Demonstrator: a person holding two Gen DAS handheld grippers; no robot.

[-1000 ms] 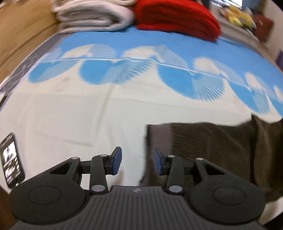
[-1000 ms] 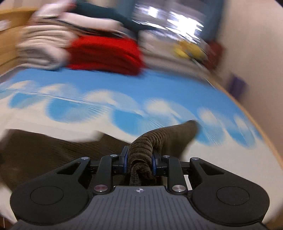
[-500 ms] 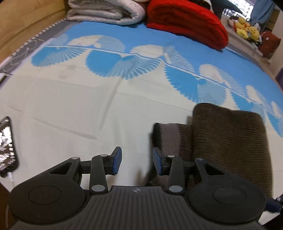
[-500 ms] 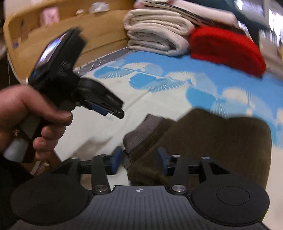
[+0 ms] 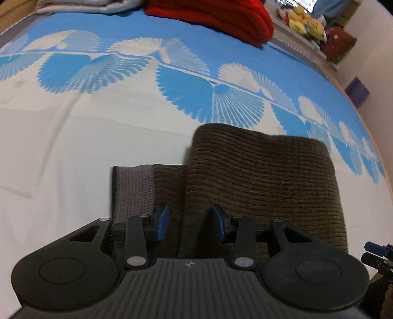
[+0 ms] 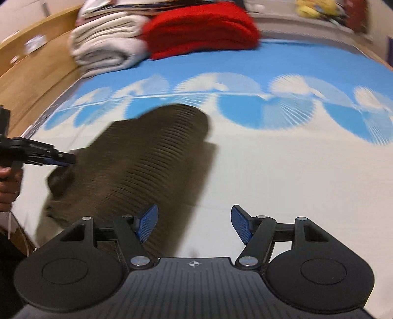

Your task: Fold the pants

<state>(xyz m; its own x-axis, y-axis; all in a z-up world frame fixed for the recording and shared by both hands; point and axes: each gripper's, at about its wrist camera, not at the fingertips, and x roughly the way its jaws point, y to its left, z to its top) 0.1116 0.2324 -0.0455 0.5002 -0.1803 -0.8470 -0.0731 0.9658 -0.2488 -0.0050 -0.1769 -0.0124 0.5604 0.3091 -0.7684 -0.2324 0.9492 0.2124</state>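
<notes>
On the bed [image 5: 73, 152], spread with a white and blue fan-print sheet [image 5: 221, 93]: brown corduroy pants [image 5: 258, 176], folded over into a thick block, grey waistband [image 5: 132, 189] sticking out to the left of the upper layer in the left wrist view. Left tool [image 5: 190, 224] low over the near edge of the pants, jaws part open, fold edge of the cloth lying between the blue pads [image 5: 162, 222] but not pinched. Right tool [image 6: 194, 224] just opened wide, nothing between its jaws but bare sheet; left pad [image 6: 147, 222] over the right edge of the pants, right pad [image 6: 242, 227] clear of them. In the right wrist view, much blurred: pants [image 6: 152, 166] lying left of centre, left tool [image 6: 62, 159] reaching in from the left edge with a hand [image 6: 8, 181] on its grip, tips at the far-left end of the cloth. At the head of the bed: folded pale blankets [image 6: 105, 51] beside a folded red blanket [image 6: 201, 27]. Yellow soft toys [image 5: 305, 20] on a ledge beyond.
</notes>
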